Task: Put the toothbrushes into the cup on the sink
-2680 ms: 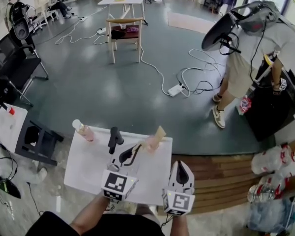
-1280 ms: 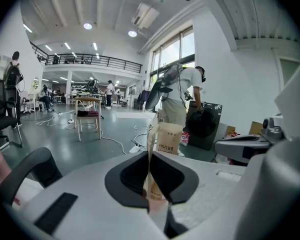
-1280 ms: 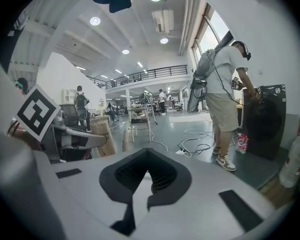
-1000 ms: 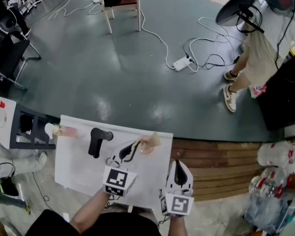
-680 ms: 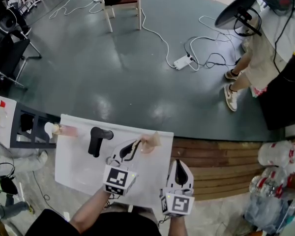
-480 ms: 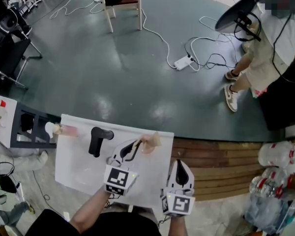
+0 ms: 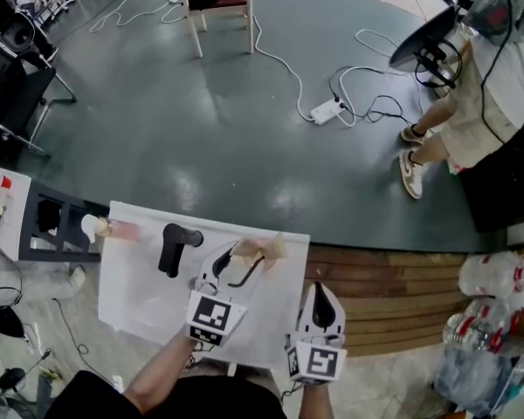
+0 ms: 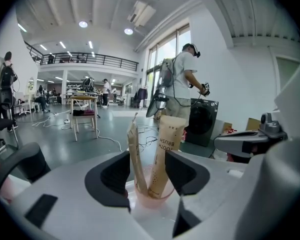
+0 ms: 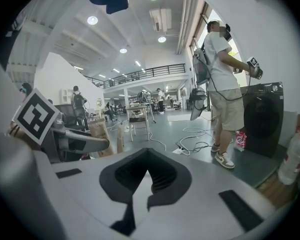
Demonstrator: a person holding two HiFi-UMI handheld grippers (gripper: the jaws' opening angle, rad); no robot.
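Observation:
A pink cup stands on the white sink top, near its far right corner. Two paper-wrapped toothbrushes lean upright in it: a thin pack and a wider printed one. My left gripper has just been opening. Its jaws now stand apart on either side of the cup and packs, pressing on neither. My right gripper hangs over the sink's near right corner, shut and empty.
A black nozzle-like tool stands on the sink left of the cup, and a pink bottle lies at the far left edge. Wooden boards and plastic bottles lie right. A person stands far right amid cables.
The left gripper's jaws have spread apart and let go of the toothbrush pack, which now stands in the cup. Neither hand has shifted.

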